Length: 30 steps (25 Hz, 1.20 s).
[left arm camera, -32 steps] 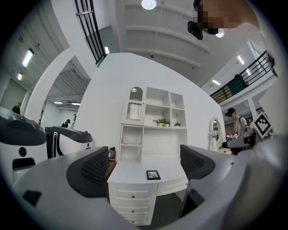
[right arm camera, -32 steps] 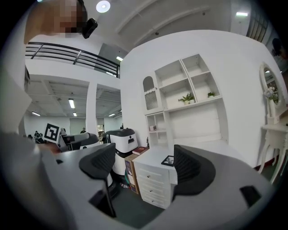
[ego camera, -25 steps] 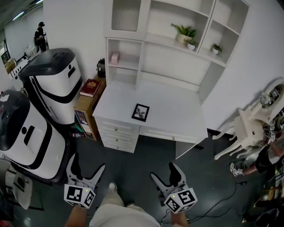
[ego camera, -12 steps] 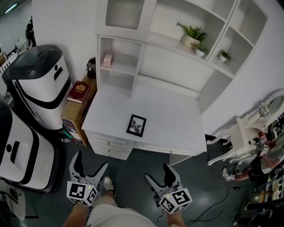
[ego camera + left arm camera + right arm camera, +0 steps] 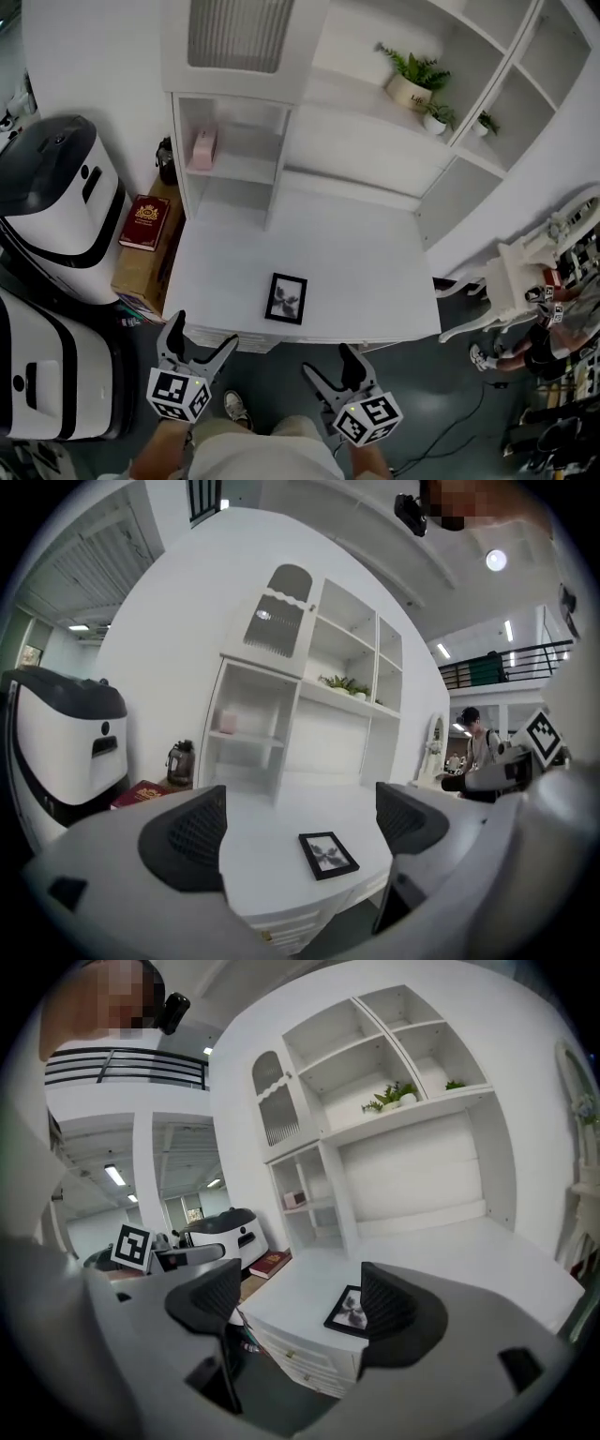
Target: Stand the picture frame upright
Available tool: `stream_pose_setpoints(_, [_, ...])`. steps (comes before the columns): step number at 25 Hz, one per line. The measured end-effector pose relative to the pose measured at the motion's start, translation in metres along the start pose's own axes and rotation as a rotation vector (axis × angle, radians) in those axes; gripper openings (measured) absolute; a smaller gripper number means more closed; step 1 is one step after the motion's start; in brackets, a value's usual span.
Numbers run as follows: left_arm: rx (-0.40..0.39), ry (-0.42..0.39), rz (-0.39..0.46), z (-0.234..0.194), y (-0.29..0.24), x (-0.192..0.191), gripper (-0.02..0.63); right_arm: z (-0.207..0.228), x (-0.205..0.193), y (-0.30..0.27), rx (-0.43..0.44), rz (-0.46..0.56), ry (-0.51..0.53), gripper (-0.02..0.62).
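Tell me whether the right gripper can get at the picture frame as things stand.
Probably yes. The picture frame lies flat near the front edge of the desk with nothing beside it, and the open right gripper hangs just short of that edge, nothing between.

Forward of the left gripper (image 5: 202, 334) and right gripper (image 5: 330, 361), the flat white wooden desktop (image 5: 375, 272) lies bare all round the small black picture frame (image 5: 287, 298). A tall white shelf hutch (image 5: 277, 178) blocks passage well beyond it.

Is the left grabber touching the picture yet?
Apart. In the head view the left gripper hangs short of the desk, the picture frame lying flat farther in.
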<state>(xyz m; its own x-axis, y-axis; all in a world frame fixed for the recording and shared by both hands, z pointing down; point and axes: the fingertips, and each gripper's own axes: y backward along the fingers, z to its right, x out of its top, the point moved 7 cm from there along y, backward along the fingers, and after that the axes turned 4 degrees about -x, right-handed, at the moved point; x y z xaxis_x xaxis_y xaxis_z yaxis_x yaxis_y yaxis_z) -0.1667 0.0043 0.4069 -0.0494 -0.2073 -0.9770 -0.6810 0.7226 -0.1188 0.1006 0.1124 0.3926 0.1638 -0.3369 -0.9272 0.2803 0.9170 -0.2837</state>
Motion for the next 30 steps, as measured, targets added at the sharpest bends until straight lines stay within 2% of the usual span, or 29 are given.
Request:
stream_pose_setpoints(6, [-0.012,0.053,-0.111,0.007,-0.061,-0.028,0.486,0.053,-0.011,-0.034,-0.025,-0.092,-0.038,0.399])
stream_pose_setpoints(12, [0.031,0.057,-0.250,0.004,-0.125,-0.047,0.486,0.120,-0.020,-0.091,0.060,-0.189,-0.092,0.399])
stream_pose_setpoints(16, [0.040,0.077,-0.328,0.003,-0.169,-0.074,0.483,0.160,-0.044,-0.136,0.091,-0.298,-0.141,0.396])
stream_pose_setpoints(22, [0.071,-0.004,-0.506,0.003,-0.225,-0.132,0.407,0.184,-0.092,-0.197,0.121,-0.490,-0.166,0.393])
stream_pose_setpoints(26, [0.095,0.030,-0.579,-0.001,-0.252,-0.150,0.350,0.193,-0.111,-0.226,0.082,-0.582,-0.172,0.356])
stream_pose_setpoints(30, [0.068,0.057,-0.668,-0.007,-0.270,-0.166,0.306,0.192,-0.122,-0.245,0.026,-0.643,-0.150,0.330])
